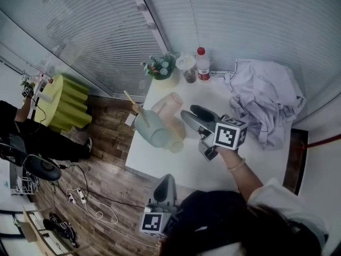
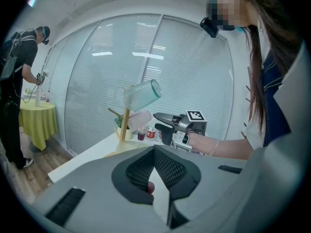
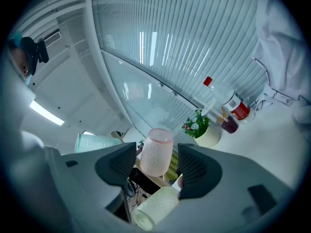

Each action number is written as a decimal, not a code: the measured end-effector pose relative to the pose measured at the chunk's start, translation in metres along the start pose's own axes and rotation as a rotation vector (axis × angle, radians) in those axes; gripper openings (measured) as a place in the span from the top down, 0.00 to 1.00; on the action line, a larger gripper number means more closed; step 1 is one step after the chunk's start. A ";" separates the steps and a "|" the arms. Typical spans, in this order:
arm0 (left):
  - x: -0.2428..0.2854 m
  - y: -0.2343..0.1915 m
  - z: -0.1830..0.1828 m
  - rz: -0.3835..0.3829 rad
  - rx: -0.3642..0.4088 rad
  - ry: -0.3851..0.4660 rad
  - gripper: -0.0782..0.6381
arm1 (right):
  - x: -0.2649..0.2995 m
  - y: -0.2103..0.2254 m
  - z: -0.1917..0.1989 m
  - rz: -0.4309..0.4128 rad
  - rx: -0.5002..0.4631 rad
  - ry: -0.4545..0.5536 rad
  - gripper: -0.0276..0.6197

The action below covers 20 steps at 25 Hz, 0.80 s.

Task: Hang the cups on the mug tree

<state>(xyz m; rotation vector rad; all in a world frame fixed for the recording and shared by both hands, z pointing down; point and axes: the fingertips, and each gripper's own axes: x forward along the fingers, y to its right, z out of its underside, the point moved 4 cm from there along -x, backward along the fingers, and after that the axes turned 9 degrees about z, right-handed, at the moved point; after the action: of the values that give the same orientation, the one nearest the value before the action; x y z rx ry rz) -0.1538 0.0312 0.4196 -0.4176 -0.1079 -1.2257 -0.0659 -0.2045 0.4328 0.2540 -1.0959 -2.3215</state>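
Observation:
A wooden mug tree (image 1: pixel 139 111) stands at the white table's (image 1: pixel 176 167) left edge. It carries a teal cup (image 1: pixel 152 128), a pink cup (image 1: pixel 168 106) and a pale yellow cup (image 1: pixel 176 143). My right gripper (image 1: pixel 196 118) is open just right of the tree with nothing between its fingers. In the right gripper view, the right gripper (image 3: pixel 155 161) frames the pink cup (image 3: pixel 156 152), with the yellow cup (image 3: pixel 154 208) below it and the teal cup (image 3: pixel 95 142) to the left. My left gripper (image 1: pixel 166 179) hangs off the table's near edge, shut and empty (image 2: pixel 154 152).
A potted plant (image 1: pixel 161 68), a small glass (image 1: pixel 187 71) and a red-capped bottle (image 1: pixel 202 64) line the table's far edge. A crumpled white garment (image 1: pixel 266 97) covers the right side. On the floor at left are a person in black (image 1: pixel 21 129) and a yellow-green round table (image 1: pixel 66 103).

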 end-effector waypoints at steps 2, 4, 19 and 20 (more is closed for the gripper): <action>-0.001 0.005 -0.001 0.008 0.007 0.005 0.89 | -0.007 -0.002 0.002 0.006 -0.003 -0.004 0.54; -0.003 0.009 -0.002 0.014 0.012 0.011 0.89 | -0.013 -0.005 0.005 0.009 -0.008 -0.010 0.54; -0.024 0.029 -0.001 0.020 0.020 0.059 0.89 | -0.049 -0.029 0.026 0.034 -0.071 -0.035 0.62; -0.025 0.031 -0.001 0.018 0.016 0.062 0.89 | -0.051 -0.031 0.027 0.034 -0.081 -0.038 0.62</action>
<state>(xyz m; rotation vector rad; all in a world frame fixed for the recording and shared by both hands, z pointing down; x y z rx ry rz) -0.1336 0.0619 0.4035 -0.3656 -0.0608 -1.2179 -0.0467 -0.1423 0.4235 0.1602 -1.0140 -2.3427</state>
